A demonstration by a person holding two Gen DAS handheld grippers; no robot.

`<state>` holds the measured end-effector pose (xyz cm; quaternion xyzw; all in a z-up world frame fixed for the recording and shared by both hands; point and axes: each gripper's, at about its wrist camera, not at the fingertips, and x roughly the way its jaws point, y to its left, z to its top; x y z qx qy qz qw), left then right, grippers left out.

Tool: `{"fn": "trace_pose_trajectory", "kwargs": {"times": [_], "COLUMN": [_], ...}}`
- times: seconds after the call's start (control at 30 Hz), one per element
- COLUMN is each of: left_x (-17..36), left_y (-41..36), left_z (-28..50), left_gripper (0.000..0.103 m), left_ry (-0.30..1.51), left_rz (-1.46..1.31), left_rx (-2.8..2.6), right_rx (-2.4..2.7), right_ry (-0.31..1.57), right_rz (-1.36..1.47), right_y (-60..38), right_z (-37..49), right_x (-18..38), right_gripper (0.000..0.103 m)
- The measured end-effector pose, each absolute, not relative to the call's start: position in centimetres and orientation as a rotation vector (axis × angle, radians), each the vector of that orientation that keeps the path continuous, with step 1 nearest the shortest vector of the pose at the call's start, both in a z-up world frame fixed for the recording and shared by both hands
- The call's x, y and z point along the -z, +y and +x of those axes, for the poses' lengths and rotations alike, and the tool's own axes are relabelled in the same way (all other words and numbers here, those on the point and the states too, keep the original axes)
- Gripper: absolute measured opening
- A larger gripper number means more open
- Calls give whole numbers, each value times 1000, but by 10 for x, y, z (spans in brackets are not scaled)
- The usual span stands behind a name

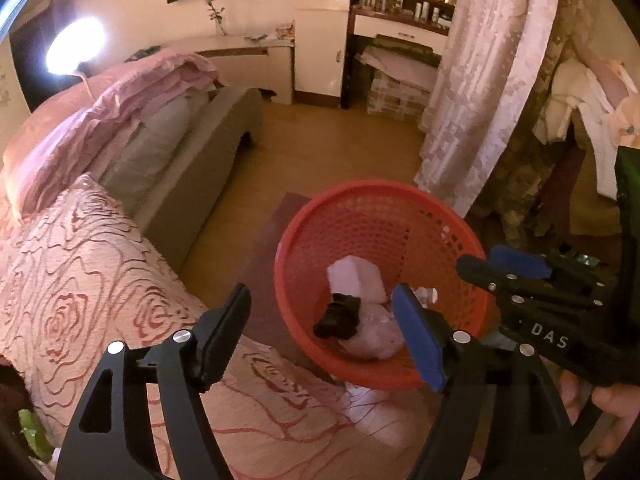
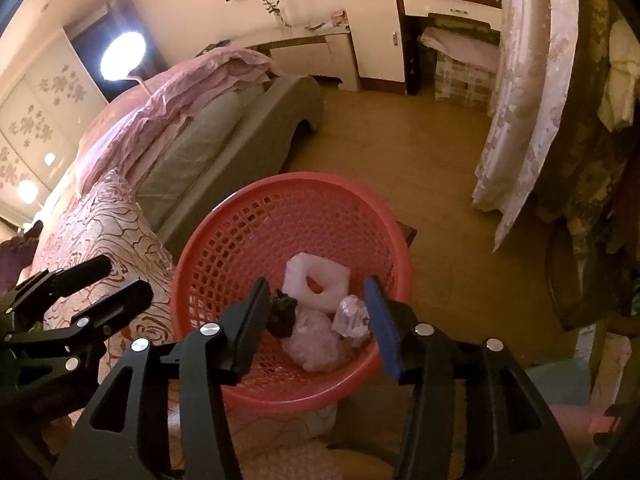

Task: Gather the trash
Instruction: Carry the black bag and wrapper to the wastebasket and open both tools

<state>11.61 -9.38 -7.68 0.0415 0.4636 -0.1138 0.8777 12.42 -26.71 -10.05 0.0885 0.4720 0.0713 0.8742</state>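
Left gripper [image 1: 324, 336], right gripper [image 2: 316, 320]: jaws apart.

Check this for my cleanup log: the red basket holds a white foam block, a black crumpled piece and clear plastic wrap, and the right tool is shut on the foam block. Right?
Not quite. The right tool is open and holds nothing; the right wrist view shows it above the red basket. The white foam block, the black crumpled piece and the clear plastic wrap all lie inside.

Home bedroom: bed [image 1: 132, 128], curtain [image 1: 492, 60].
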Motion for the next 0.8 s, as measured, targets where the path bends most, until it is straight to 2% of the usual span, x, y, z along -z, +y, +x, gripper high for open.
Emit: {"fn": "trace_pose_trajectory", "kwargs": {"times": [0.2,0.8], "left_x": [67,48], "left_y": [-85,-43], "left_z": [109,81], "left_gripper": [73,74], "left_ry": [939,892], "left_rz": [84,42], "left_rx": [206,85], "right_rx": [-154,-213], "right_ry": [957,944], "right_rz": [172,117], "right_y": [-263,-231], "right_z": [117,101], "right_x": [93,87], "right_gripper": [62,65]}}
